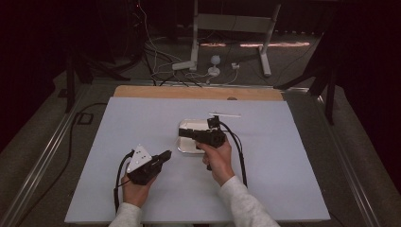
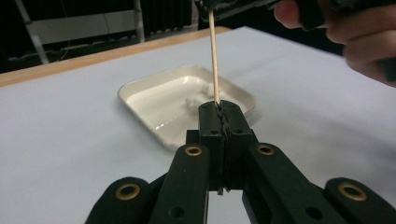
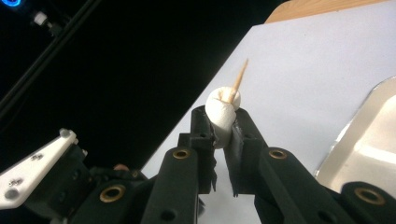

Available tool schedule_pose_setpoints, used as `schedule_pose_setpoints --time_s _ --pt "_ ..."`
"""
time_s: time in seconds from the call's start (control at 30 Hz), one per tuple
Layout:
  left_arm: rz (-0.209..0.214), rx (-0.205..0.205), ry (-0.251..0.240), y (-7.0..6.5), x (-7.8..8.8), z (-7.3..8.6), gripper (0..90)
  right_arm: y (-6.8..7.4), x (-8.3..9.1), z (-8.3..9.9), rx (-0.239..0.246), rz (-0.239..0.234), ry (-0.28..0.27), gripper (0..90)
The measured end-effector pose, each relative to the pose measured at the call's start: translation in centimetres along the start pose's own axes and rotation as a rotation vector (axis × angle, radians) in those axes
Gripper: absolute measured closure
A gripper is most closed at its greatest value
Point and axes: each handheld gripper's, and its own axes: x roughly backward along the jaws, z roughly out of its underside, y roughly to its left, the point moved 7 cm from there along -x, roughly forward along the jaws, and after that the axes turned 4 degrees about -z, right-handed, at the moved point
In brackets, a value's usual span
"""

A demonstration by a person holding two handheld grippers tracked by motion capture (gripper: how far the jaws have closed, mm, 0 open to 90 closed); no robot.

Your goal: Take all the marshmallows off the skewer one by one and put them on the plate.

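My left gripper [image 1: 168,153] [image 2: 219,112] is shut on the lower end of a thin wooden skewer [image 2: 214,56], which stands nearly upright. Higher up, my right gripper [image 1: 181,132] [image 3: 224,123] is shut on a white marshmallow [image 3: 224,112]. The skewer's pointed tip [image 3: 240,77] pokes out through the top of that marshmallow. Just beyond both grippers, a shallow white tray [image 1: 184,147] [image 2: 140,93] lies on the table with another marshmallow [image 2: 194,100] in it. The left gripper's body [image 3: 37,172], with its white plate, shows at the bottom left of the right gripper view.
A pale blue mat [image 1: 142,123] covers the table, with a wooden strip [image 1: 198,92] along its far edge. A thin white strip [image 1: 224,114] lies just behind the tray. Stands and cables sit on the dark floor beyond.
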Motion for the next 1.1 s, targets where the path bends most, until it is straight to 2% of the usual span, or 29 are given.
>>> schedule_pose_setpoints --time_s 0.03,0.1,0.23,0.3,0.4,0.53,0.63,0.67,0.93,1.1 --pt "0.004 -0.006 0.000 -0.1 -0.1 0.0 90.0 0.0 0.2 0.0 0.030 0.018 0.004 81.9" --pt "0.008 -0.002 -0.003 -0.3 -0.3 0.0 90.0 0.1 0.5 -0.1 0.055 0.037 0.007 81.9" --pt "0.004 -0.001 -0.013 -0.1 0.0 -0.1 90.0 0.0 0.7 -0.5 0.035 0.023 -0.013 82.0" --pt "0.010 0.008 -0.016 0.1 0.0 0.0 90.0 0.2 0.7 -0.6 0.041 0.033 -0.029 82.1" --pt "0.007 0.000 -0.022 0.0 0.0 -0.1 90.0 0.3 0.9 -0.9 0.047 0.050 -0.055 82.2" --pt "0.008 0.007 -0.020 0.1 -0.2 0.3 90.0 0.4 0.9 -1.1 0.068 0.063 -0.051 82.5" --pt "0.007 0.002 -0.026 0.1 -0.1 0.1 90.0 0.3 0.9 -1.2 0.053 0.061 -0.066 82.5" --pt "-0.001 -0.013 -0.023 0.0 -0.1 0.2 90.0 0.3 1.0 -1.3 0.043 0.059 -0.066 82.5" --pt "-0.016 -0.019 -0.025 0.4 0.2 0.3 90.0 0.4 0.9 -1.6 0.053 0.078 -0.064 82.5" --pt "-0.022 -0.025 -0.016 0.6 0.3 0.5 90.0 0.4 0.7 -1.8 0.048 0.069 -0.064 82.6"
